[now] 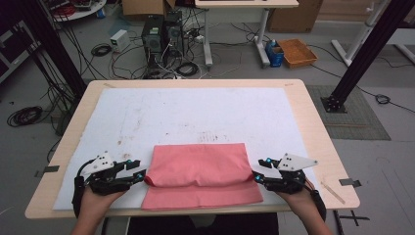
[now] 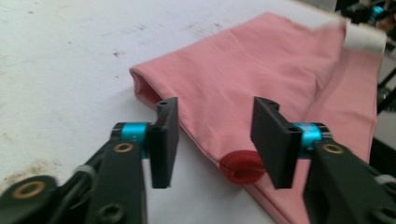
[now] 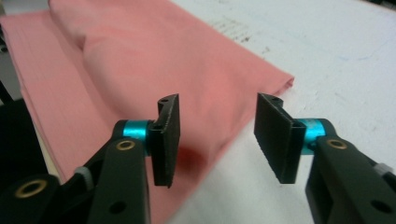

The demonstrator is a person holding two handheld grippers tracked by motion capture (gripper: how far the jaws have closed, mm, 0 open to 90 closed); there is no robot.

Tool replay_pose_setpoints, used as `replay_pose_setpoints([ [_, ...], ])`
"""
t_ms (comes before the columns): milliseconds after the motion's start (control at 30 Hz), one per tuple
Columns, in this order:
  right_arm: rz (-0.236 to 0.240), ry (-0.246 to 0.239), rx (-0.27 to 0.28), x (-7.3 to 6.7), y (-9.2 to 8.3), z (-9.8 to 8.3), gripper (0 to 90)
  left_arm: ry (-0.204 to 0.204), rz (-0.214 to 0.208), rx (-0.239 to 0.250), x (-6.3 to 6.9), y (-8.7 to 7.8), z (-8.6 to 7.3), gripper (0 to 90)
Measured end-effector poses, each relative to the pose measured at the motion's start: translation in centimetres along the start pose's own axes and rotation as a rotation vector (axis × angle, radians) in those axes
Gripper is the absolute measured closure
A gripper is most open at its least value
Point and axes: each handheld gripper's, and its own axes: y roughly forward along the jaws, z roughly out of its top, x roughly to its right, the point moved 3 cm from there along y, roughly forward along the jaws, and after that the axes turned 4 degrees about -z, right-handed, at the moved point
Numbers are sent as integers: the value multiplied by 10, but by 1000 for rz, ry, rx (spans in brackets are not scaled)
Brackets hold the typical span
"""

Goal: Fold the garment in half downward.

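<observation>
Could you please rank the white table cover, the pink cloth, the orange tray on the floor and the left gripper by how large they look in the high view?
1. white table cover
2. pink cloth
3. left gripper
4. orange tray

The tray sits farther from the camera, so its rank against the gripper is unsure.

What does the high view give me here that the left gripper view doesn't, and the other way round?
High view: the whole pink cloth folded over on the white mat, its near edge hanging past the table edge, with the left gripper and right gripper at its two ends.

Left gripper view: close up, its jaws stand open with the cloth's folded edge between them, pads not pressing, and a small red ribbed disc lies at the hem.

Both: the cloth, the stained mat, the left gripper and the right gripper.
</observation>
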Motion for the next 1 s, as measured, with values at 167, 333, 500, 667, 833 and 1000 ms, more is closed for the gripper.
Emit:
replay_pose_setpoints([
  [167, 8, 17, -13, 3, 0, -4, 502, 18, -19, -40, 6, 13, -2, 422],
  [333, 39, 22, -61, 2, 9, -11, 533, 45, -24, -90, 12, 22, -5, 422],
  [500, 57, -2, -101, -1, 17, -14, 576, 77, 15, -158, 16, 26, -9, 470],
  [667, 74, -35, -127, -6, 21, -16, 729, 93, 8, -214, 18, 29, -15, 585],
  [833, 67, -60, -143, -9, 20, -17, 856, 121, -10, -226, 22, 31, -16, 774],
  [1000, 65, -67, -141, -9, 18, -16, 874, 115, -19, -214, 23, 29, -14, 805],
])
